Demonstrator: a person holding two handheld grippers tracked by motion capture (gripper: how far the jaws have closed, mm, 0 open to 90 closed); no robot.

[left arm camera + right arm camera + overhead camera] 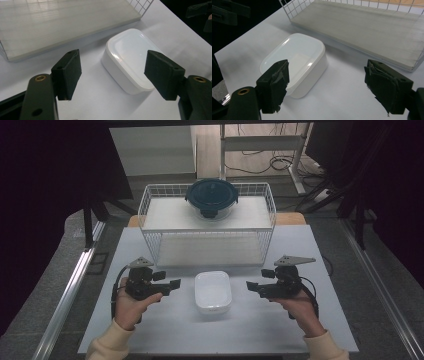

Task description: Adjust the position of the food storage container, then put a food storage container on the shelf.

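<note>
A white rounded-rectangular box with its lid on sits on the white table between both hands. My left gripper is held just left of the box, jaws pointing toward it and open, with nothing between them. In the left gripper view the box lies ahead of the open left gripper, apart from its pads. My right gripper mirrors it on the box's right side, also open and empty. Its own view shows the box ahead and to the left of the right gripper.
A white wire basket with two shelf levels stands behind the box. On its upper shelf rests a round container with a dark teal clip lid. The table has bare surface in front of and beside the box.
</note>
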